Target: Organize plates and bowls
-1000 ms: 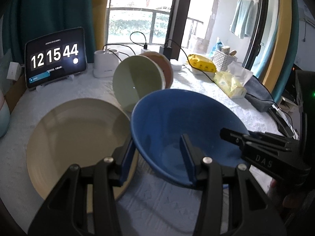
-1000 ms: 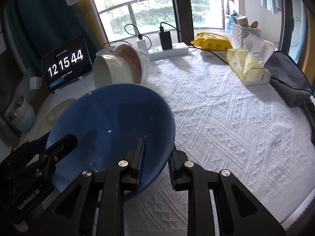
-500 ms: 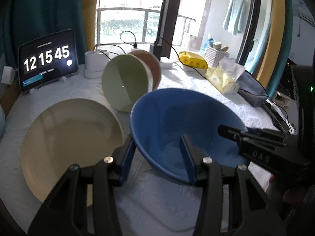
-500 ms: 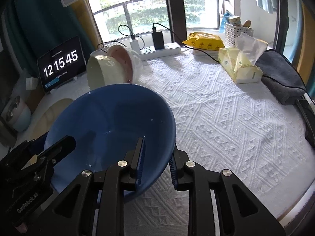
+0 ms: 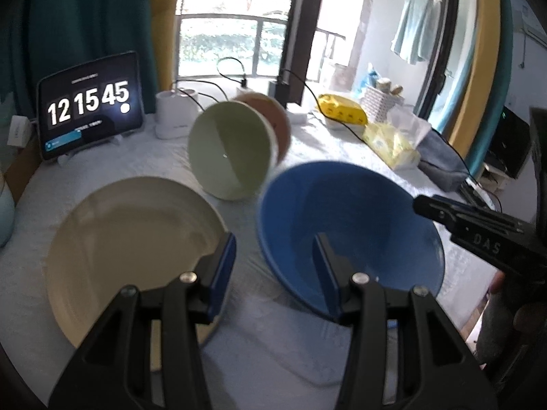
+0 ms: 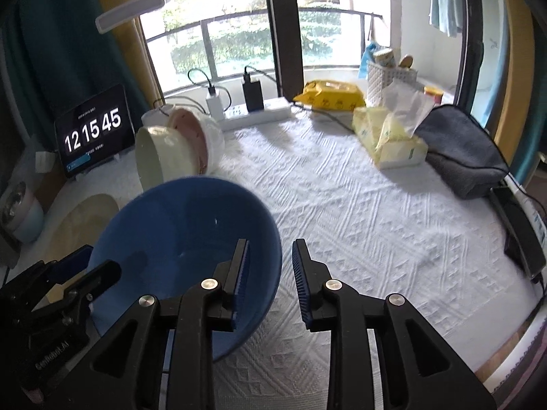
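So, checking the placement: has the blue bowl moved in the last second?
Yes. In the left wrist view the blue bowl has shifted right, off the cream plate's edge; cloth now shows between them.

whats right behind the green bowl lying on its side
A pink bowl, nested against the green bowl's back. Only its rim and a sliver of its inside show; the rest is covered, and whether they touch cannot be told.

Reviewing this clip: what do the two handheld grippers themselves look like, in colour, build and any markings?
Both are black plastic with triangular cut-outs, silver screws and blue ridged pads. The left gripper shows "GenRobot.AI" lettering in the right wrist view; the right gripper shows "DAS" lettering in the left wrist view. No cables or sleeves visible.
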{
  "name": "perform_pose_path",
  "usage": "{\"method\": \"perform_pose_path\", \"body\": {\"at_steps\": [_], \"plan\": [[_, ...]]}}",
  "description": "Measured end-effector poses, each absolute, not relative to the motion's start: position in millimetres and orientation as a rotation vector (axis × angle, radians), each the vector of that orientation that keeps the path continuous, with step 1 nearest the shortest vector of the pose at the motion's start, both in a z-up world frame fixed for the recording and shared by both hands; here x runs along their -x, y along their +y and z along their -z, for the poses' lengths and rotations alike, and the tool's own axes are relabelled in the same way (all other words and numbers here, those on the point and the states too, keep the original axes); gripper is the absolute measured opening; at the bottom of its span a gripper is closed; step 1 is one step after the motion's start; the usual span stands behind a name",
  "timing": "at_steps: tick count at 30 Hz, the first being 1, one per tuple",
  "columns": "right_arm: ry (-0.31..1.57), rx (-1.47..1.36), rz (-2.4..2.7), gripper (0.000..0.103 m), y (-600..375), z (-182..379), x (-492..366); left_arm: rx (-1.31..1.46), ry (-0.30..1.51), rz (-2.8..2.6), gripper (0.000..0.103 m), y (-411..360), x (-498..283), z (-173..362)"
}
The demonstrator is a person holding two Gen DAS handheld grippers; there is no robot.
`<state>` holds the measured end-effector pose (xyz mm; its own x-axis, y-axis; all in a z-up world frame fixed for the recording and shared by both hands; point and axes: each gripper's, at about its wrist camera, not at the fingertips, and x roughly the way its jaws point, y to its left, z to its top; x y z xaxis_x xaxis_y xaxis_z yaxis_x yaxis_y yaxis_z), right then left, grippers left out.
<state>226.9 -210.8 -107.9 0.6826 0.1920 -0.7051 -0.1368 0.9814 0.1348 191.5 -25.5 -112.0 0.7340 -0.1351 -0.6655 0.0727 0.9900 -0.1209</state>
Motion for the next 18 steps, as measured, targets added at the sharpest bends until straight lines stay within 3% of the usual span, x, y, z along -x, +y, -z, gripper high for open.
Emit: {"method": "perform_pose_path", "body": {"at_steps": [18], "plan": [[0.767,-0.049,-0.262,0.03,-182,87,-245,0.1,0.661,0.036,0.049,5,-209,84]]}}
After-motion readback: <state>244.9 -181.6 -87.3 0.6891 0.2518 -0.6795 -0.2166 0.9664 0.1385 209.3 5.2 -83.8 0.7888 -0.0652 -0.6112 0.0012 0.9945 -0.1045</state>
